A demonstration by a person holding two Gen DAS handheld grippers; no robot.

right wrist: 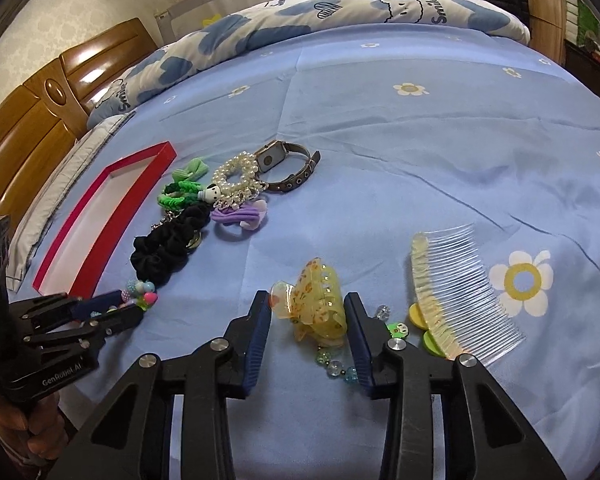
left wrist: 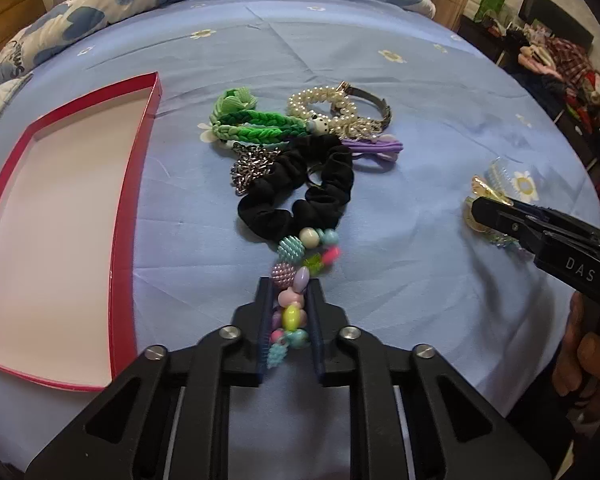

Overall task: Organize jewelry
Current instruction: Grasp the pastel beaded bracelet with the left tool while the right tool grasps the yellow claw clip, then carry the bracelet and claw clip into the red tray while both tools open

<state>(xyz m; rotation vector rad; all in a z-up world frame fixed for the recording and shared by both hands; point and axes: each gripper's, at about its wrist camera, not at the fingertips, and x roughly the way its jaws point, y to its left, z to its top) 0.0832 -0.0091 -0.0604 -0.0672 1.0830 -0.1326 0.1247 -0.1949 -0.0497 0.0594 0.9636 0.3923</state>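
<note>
My left gripper (left wrist: pixel 289 286) is shut on a colourful beaded bracelet (left wrist: pixel 296 264), whose far end lies against a black scrunchie (left wrist: pixel 300 188). It also shows in the right wrist view (right wrist: pixel 134 304), low at the left. My right gripper (right wrist: pixel 308 300) is open, its fingers on either side of a yellow claw hair clip (right wrist: pixel 316 304) that lies on the blue bedsheet. An open red box (left wrist: pixel 52 216) with a white inside lies to the left; it also shows in the right wrist view (right wrist: pixel 100 216). The box holds nothing that I can see.
A pile beyond the scrunchie holds green braided ties (left wrist: pixel 252 124), a pearl bracelet (left wrist: pixel 324 108), a watch (right wrist: pixel 284 160), a metal chain (left wrist: pixel 252 164) and a purple tie (right wrist: pixel 240 212). A clear comb (right wrist: pixel 460 292) and glass beads (right wrist: pixel 336 364) lie near my right gripper. A quilt (right wrist: pixel 300 16) lies behind.
</note>
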